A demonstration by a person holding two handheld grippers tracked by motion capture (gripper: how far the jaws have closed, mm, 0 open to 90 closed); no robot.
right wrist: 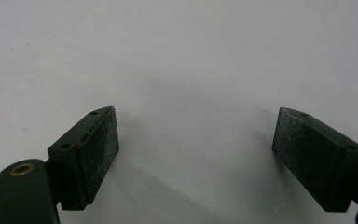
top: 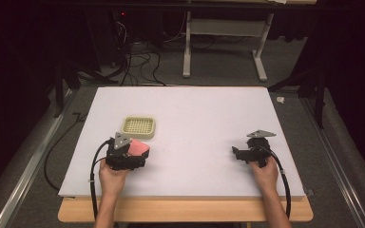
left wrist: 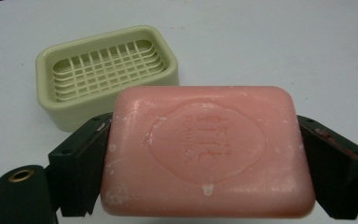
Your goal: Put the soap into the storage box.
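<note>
Left gripper view: pink soap bar (left wrist: 207,151) clamped at its short ends by left gripper (left wrist: 207,158), just short of soap dish (left wrist: 105,72) on worktop (left wrist: 307,46). Probably hard, slick; flat ends safest. Right gripper (right wrist: 196,154) gaping, idle.

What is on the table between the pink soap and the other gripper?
Nothing: in the high view, bare white table runs from the pink soap in the left gripper to the open right gripper.

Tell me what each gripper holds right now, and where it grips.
Left gripper clamps the pink soap bar by its two short ends. Right gripper is open, holding nothing.
</note>
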